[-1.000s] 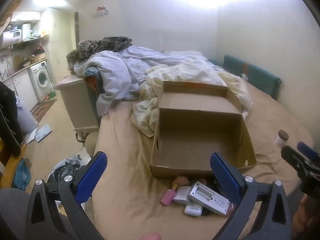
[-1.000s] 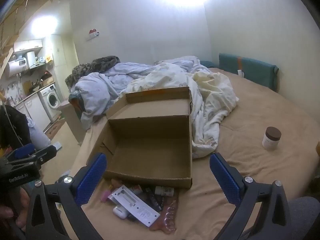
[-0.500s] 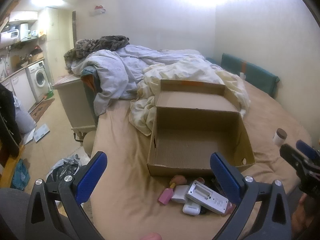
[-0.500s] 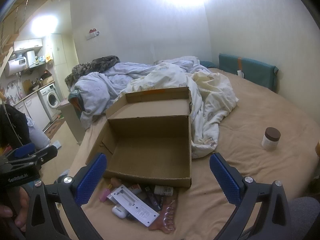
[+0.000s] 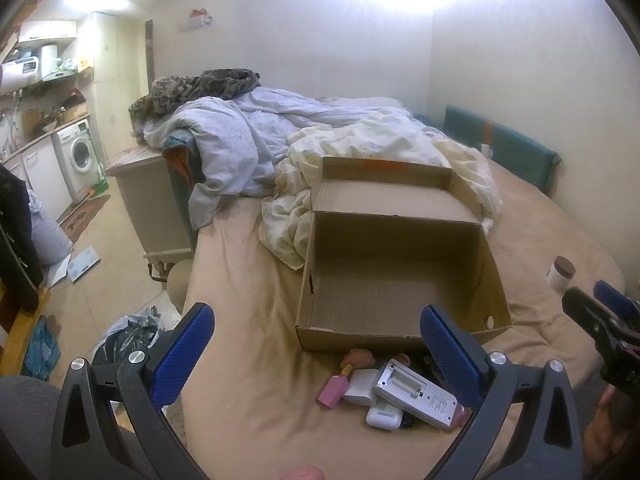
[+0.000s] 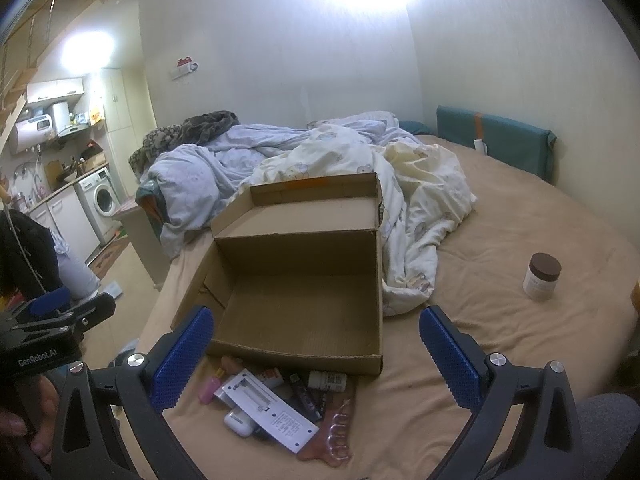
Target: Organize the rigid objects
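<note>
An open, empty cardboard box (image 5: 400, 292) (image 6: 296, 304) sits on the bed. In front of it lies a pile of small things: a white remote-like device (image 5: 414, 394) (image 6: 272, 410), a pink bottle (image 5: 331, 391) (image 6: 210, 388), a white case (image 5: 384, 416) (image 6: 239, 422), a small white bottle (image 6: 327, 381) and a pink toe separator (image 6: 334, 436). A brown-lidded jar (image 5: 561, 273) (image 6: 541, 276) stands apart at the right. My left gripper (image 5: 318, 354) is open and empty above the pile. My right gripper (image 6: 316, 356) is open and empty above it too.
Crumpled duvets (image 5: 320, 148) lie behind the box. A teal cushion (image 6: 496, 140) leans on the far wall. The bed's left edge drops to a floor with a black bag (image 5: 128, 332), a cabinet (image 5: 152, 200) and a washing machine (image 5: 78, 156).
Both grippers have drawn back very slightly from the box; the view in the left wrist has shifted a little. Nothing was picked up or moved.
</note>
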